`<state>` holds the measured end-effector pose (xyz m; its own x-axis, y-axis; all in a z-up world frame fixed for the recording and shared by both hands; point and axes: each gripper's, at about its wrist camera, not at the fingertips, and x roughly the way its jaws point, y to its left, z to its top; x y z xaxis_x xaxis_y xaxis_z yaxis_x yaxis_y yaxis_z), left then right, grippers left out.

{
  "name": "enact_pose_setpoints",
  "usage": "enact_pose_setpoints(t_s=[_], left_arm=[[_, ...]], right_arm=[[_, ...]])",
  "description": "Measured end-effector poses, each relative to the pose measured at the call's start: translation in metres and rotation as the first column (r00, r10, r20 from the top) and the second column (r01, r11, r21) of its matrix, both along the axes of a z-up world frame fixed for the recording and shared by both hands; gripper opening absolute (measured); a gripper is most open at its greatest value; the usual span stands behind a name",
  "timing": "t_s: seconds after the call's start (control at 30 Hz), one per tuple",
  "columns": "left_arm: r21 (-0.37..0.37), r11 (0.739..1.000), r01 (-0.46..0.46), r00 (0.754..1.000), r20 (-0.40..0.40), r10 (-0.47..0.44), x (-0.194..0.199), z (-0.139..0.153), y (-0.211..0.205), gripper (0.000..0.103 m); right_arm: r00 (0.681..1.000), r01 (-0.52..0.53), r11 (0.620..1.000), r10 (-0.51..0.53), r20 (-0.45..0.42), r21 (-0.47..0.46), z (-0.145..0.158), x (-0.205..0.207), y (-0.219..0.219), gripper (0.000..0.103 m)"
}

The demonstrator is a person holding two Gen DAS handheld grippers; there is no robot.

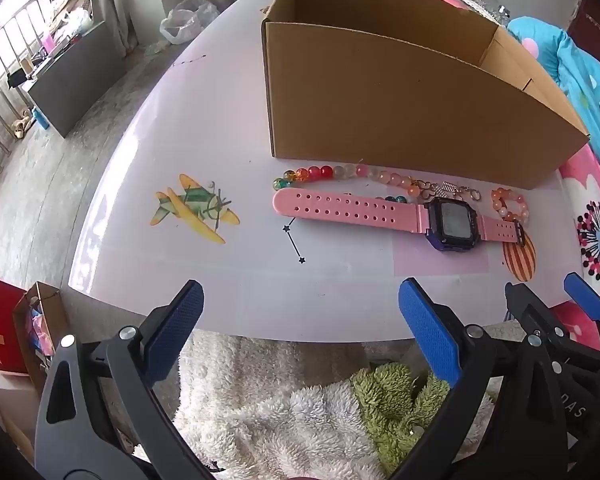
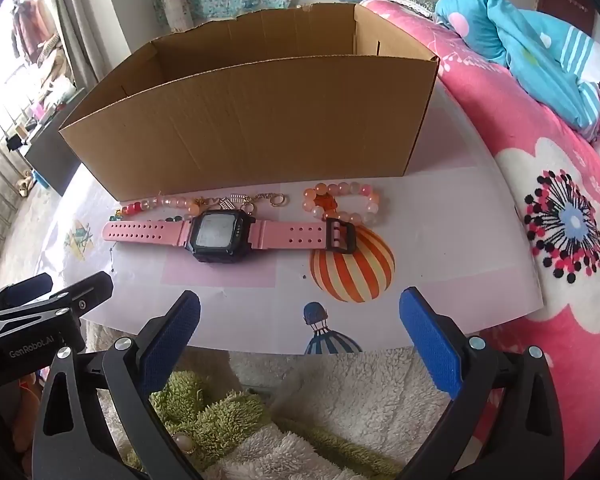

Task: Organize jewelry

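Observation:
A pink-strapped watch [image 1: 380,212] [image 2: 220,232] with a dark square face lies flat on the white table, in front of an open cardboard box [image 1: 400,104] [image 2: 252,120]. Behind the watch runs a string of coloured beads [image 1: 332,173] [image 2: 156,204] with a small metal clasp [image 2: 278,199]. A pale orange bead bracelet [image 1: 510,204] [image 2: 340,200] lies by the buckle end. My left gripper [image 1: 300,320] hangs open over the table's near edge, short of the watch. My right gripper [image 2: 300,320] is open too, nothing between its fingers.
The table top [image 1: 204,128] carries printed pictures: a plane [image 1: 194,208] and a striped balloon [image 2: 352,268]. A pink flowered blanket [image 2: 560,216] lies to the right. White and green fluffy fabric [image 2: 340,400] is below the grippers. Bags [image 1: 16,328] stand on the floor at left.

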<state>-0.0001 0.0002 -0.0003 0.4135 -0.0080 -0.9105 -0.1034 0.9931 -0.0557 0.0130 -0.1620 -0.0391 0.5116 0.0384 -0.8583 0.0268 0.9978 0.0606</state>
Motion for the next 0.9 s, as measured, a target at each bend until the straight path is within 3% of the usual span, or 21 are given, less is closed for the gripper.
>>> enact_pose_setpoints(t_s=[0.9], left_arm=[[0.002,1.0,0.0,1.0,-0.008,0.0,-0.002,-0.007,0.002,0.094]], right_arm=[[1.0,0.003,1.0,-0.003,0.002,0.002,0.006,0.001,0.003,0.097]])
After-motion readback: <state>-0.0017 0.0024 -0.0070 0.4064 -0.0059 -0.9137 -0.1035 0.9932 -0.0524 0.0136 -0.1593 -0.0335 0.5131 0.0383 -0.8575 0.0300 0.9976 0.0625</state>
